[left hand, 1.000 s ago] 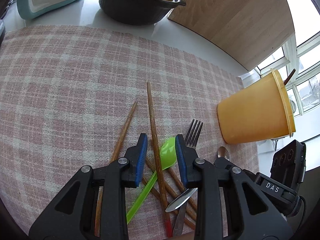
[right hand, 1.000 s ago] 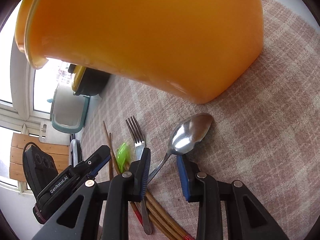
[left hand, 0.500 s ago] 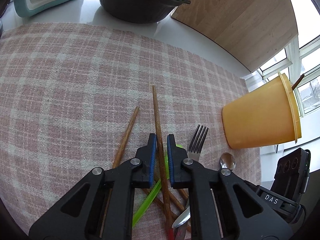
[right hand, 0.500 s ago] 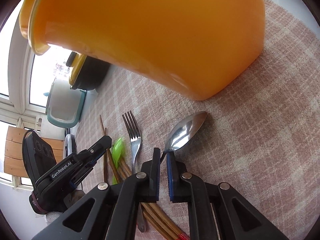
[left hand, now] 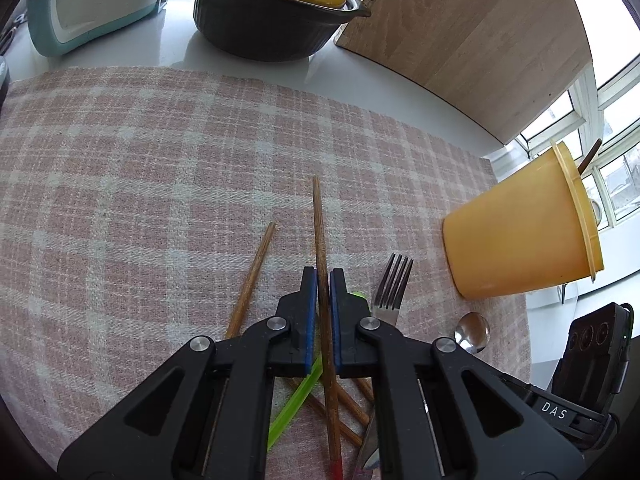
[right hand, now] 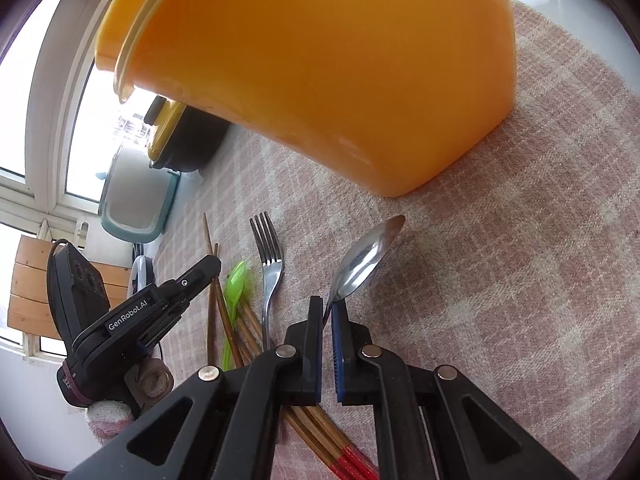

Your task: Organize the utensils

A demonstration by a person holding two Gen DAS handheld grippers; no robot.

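Note:
My left gripper (left hand: 323, 276) is shut on a brown wooden chopstick (left hand: 319, 220) that points away over the pink checked cloth (left hand: 140, 168). My right gripper (right hand: 327, 305) is shut on the handle of a metal spoon (right hand: 366, 258), its bowl raised toward the orange cup (right hand: 340, 68). The cup also shows at the right in the left wrist view (left hand: 520, 236), with a chopstick inside. A fork (left hand: 394, 280), a green plastic spoon (right hand: 235, 284) and more chopsticks (left hand: 252, 276) lie on the cloth between the grippers.
A black pot with a yellow lid (left hand: 272, 12), a teal and white appliance (left hand: 96, 0) and a wooden board (left hand: 472, 40) stand at the back on the white counter. Windows are at the right.
Both grippers closed from open: the left on the chopstick, the right on the spoon handle. Both have lifted a little, and the spoon bowl has tipped up.

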